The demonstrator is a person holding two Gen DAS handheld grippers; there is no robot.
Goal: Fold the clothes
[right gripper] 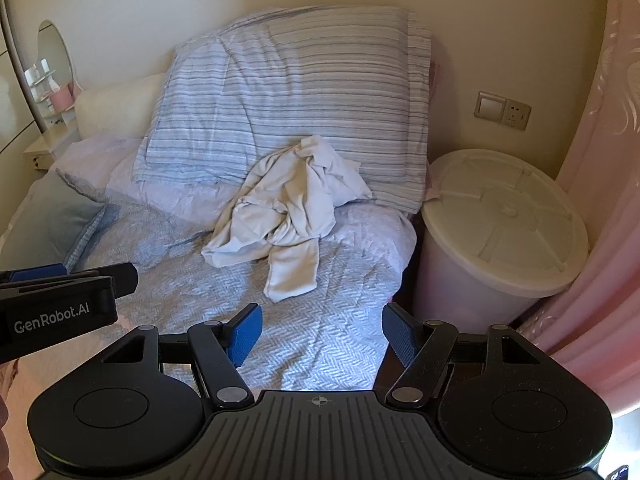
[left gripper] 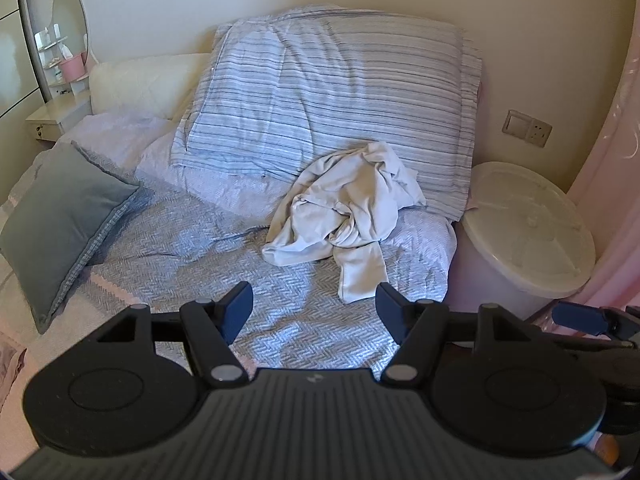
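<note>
A crumpled white garment (left gripper: 344, 212) lies on the bed (left gripper: 224, 256) against the striped pillow (left gripper: 332, 92), untouched. Both claws, left claw (left gripper: 316, 316) and right claw (right gripper: 322, 334), hang released and empty, ready to reach

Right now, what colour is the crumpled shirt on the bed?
White garment, best seen in the right wrist view.

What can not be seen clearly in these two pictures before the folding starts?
- White garment: crumpled in both views, so its type, sleeves and edges are folded into itself.
- Left gripper: open and empty; the right wrist view shows it side-on and cut off at the left edge.
- Right gripper: open; the left wrist view's right edge crops it.
- Lidded bin: the lid hides its contents.
- Mirror shelf items: too small to identify.
</note>
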